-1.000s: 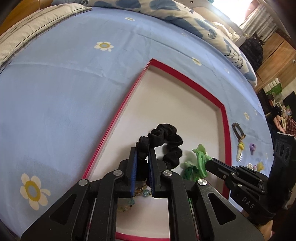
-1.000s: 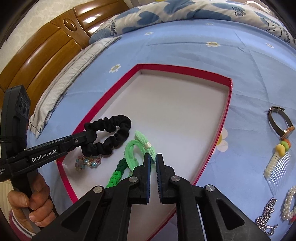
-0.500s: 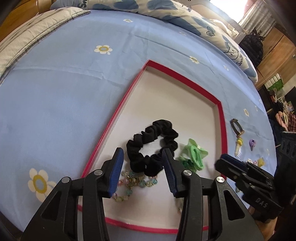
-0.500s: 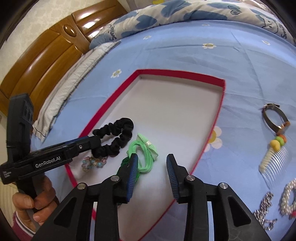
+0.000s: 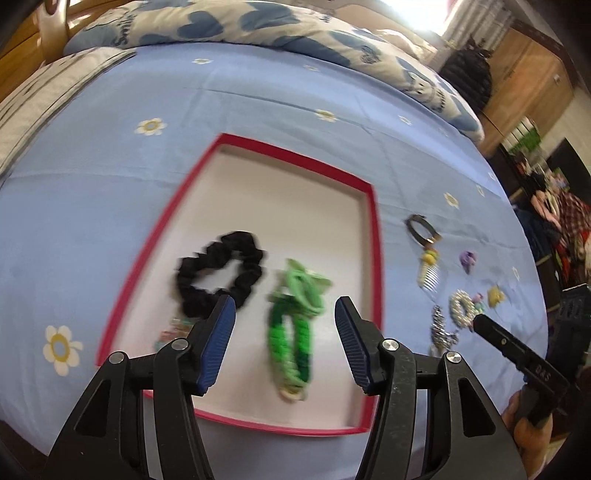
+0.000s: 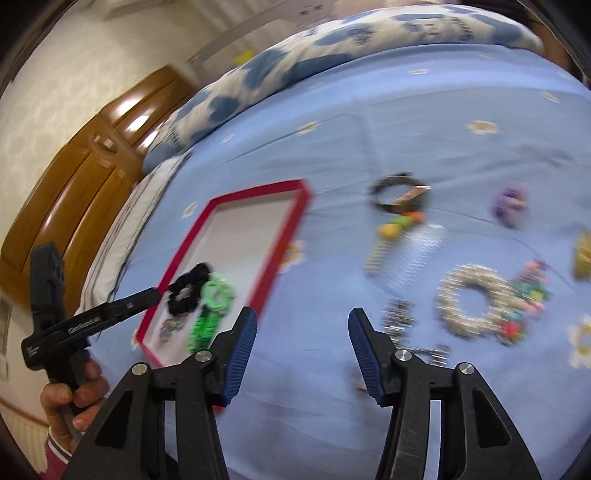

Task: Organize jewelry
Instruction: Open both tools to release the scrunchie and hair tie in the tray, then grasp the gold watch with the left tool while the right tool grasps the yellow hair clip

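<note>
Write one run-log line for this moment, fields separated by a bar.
left gripper: opening, empty | right gripper: opening, empty | black scrunchie, green hair tie: in red tray | pearl bracelet: on bedsheet

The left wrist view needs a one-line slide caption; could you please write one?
Open left gripper hangs above the red-rimmed tray holding a black scrunchie and green hair ties.

A blue bedsheet [image 5: 110,177] printed with small daisies covered the bed. A folded quilt [image 5: 258,26] with blue hearts lay along its far edge, beside a wooden headboard [image 6: 74,192]. A black bag [image 5: 467,74] stood by a wooden cabinet [image 5: 528,81].
</note>
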A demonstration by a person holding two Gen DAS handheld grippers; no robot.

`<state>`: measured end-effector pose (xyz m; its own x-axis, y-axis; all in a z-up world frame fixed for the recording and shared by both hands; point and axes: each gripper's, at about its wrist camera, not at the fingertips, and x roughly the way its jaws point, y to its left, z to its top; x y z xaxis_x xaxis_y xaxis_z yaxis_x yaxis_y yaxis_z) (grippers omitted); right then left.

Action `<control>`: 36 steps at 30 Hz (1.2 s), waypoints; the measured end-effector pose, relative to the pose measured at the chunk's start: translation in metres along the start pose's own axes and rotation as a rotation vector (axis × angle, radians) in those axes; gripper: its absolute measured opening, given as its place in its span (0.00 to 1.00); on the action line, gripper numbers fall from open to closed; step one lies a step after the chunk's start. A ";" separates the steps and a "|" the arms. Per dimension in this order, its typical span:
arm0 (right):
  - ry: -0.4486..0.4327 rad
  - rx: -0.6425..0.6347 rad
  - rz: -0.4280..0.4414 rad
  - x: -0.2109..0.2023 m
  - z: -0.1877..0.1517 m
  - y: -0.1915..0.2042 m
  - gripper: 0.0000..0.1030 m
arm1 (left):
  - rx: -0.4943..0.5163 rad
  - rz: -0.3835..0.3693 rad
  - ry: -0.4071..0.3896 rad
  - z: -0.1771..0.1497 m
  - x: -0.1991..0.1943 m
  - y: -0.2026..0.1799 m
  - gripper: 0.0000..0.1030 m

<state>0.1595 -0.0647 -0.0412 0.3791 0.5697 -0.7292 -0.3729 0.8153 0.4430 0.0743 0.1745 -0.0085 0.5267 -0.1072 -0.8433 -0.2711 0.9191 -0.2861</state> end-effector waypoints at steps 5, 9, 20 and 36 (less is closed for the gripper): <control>-0.046 0.075 -0.062 -0.028 -0.009 -0.039 0.52 | 0.061 -0.030 0.022 -0.004 0.006 -0.032 0.54; -0.067 0.119 -0.111 -0.042 -0.015 -0.066 0.52 | 0.106 -0.048 0.045 -0.006 0.015 -0.056 0.54; -0.126 0.194 -0.183 -0.061 -0.007 -0.114 0.52 | 0.220 -0.059 0.060 0.007 0.038 -0.107 0.53; -0.133 0.231 -0.343 -0.055 0.023 -0.182 0.52 | 0.354 -0.119 0.105 0.054 0.107 -0.178 0.53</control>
<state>0.2254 -0.2418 -0.0696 0.5592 0.2576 -0.7880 -0.0124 0.9530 0.3027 0.2224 0.0196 -0.0236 0.4475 -0.2427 -0.8607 0.0918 0.9699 -0.2257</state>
